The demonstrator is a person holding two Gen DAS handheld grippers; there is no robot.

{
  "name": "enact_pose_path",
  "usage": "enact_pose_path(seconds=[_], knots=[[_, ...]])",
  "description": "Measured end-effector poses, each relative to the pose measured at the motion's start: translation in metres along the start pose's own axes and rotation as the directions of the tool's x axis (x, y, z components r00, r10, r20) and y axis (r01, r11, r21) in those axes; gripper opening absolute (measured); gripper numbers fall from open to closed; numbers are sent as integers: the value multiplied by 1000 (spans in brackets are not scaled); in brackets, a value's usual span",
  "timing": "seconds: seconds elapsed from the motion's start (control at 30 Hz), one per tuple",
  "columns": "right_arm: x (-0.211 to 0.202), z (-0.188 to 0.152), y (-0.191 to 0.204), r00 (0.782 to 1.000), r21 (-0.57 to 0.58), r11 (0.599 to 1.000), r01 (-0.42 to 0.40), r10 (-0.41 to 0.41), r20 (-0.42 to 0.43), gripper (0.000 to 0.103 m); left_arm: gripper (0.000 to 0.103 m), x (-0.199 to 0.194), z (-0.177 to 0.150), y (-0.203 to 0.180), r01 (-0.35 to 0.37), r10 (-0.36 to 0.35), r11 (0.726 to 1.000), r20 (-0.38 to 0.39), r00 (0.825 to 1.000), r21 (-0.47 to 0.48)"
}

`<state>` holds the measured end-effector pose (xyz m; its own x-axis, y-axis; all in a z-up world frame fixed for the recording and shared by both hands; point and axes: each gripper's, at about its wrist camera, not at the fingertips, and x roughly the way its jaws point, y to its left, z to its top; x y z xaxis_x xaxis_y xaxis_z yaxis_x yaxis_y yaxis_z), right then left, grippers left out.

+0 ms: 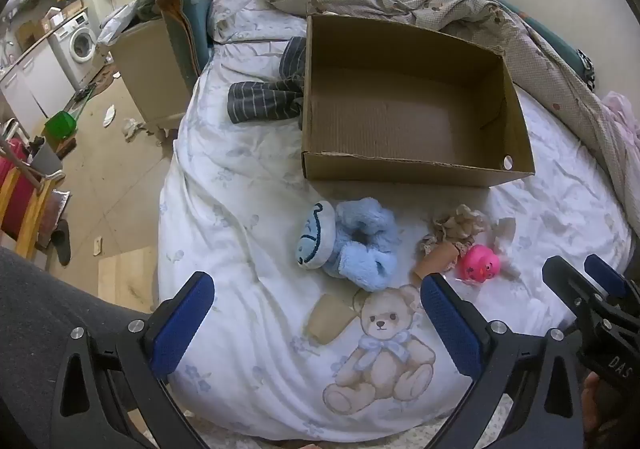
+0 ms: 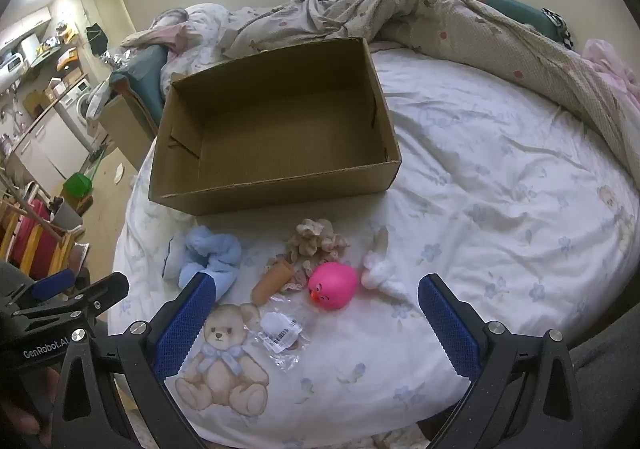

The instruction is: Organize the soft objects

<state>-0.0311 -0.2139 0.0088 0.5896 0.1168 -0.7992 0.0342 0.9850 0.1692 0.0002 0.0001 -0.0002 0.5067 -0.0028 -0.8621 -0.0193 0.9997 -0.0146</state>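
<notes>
Both claws, left claw [image 1: 316,313] and right claw [image 2: 316,313], are wide open and hold nothing. The soft toys [image 2: 334,285] lie just ahead; the empty box [image 2: 280,177] waits beyond them.

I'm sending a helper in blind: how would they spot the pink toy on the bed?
Find the open cardboard box on the white bedsheet. In front of it lies a row of small soft things; the pink toy sits between a frilly beige cloth and a white fluffy piece. It alone is round and bright pink.
</notes>
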Motion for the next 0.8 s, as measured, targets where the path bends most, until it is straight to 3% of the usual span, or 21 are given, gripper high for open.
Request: enact_pose_path(seconds=[0.8], knots=[[0, 0, 0, 1000, -3, 1000, 8, -8, 2, 103, 103, -1, 0, 0, -2, 2, 1000, 5, 1000, -2]])
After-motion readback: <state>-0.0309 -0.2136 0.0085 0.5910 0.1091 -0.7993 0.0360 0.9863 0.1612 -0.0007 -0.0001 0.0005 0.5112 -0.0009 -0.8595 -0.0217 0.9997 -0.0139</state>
